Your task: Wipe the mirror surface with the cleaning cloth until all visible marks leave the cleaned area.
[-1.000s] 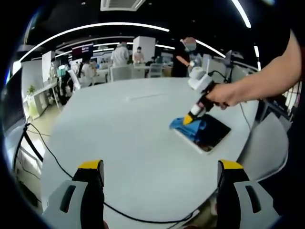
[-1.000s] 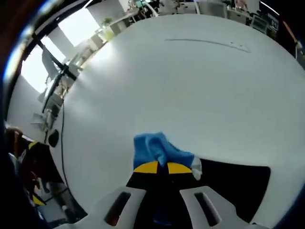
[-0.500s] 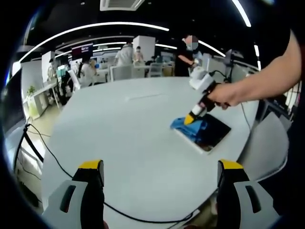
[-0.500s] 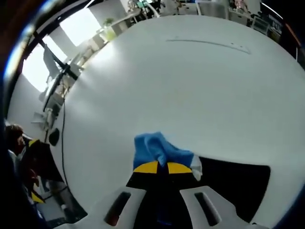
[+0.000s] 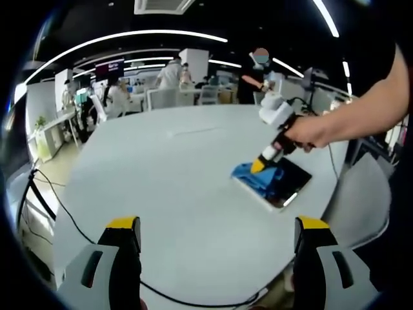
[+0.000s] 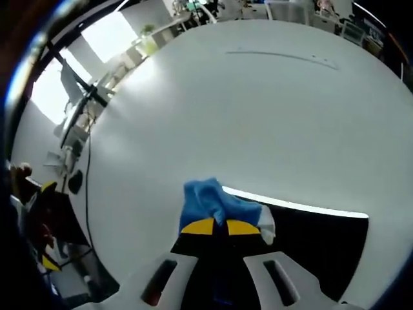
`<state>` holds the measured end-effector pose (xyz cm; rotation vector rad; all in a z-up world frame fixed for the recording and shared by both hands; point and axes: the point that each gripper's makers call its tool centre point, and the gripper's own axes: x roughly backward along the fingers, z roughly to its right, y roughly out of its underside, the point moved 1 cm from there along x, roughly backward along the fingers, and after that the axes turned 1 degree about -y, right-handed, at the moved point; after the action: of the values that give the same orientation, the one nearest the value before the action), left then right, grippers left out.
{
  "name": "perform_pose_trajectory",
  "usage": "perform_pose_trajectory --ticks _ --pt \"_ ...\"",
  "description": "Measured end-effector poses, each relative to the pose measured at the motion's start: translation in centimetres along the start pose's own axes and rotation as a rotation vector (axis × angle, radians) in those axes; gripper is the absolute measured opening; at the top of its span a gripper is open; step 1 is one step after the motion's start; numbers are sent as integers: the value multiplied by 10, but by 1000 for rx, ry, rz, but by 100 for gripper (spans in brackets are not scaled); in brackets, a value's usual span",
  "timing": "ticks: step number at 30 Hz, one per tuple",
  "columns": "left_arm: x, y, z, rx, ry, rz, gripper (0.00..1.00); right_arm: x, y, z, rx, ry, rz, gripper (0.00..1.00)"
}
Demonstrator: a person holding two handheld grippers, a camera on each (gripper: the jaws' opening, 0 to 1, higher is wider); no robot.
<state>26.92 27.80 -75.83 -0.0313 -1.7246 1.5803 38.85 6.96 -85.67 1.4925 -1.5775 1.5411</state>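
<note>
A dark rectangular mirror (image 5: 282, 185) lies flat on the white table (image 5: 174, 174), toward its right side. On the mirror's left end sits a blue cleaning cloth (image 5: 253, 176). My right gripper (image 5: 259, 167), held by a hand, presses down on the cloth with its yellow tips together. In the right gripper view the blue cloth (image 6: 208, 203) bunches just ahead of my right gripper (image 6: 219, 227), which is shut on it, and the mirror (image 6: 313, 242) shows dark with a bright reflected strip. My left gripper (image 5: 216, 226) hovers open above the table's near side, with nothing between its jaws.
A black cable (image 5: 64, 216) runs over the table's left edge and along its near side. Desks, chairs and several people (image 5: 171, 74) stand in the office behind. A grey chair (image 5: 361, 203) is beside the table at the right.
The right gripper with the cloth has shifted slightly along the mirror. A bright reflected strip now shows on the mirror's surface.
</note>
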Motion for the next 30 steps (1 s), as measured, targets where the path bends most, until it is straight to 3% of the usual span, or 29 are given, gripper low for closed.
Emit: perform_pose_trajectory --ticks 30 --pt "-3 1 5 1 12 1 100 7 32 -19 -12 -44 -11 0"
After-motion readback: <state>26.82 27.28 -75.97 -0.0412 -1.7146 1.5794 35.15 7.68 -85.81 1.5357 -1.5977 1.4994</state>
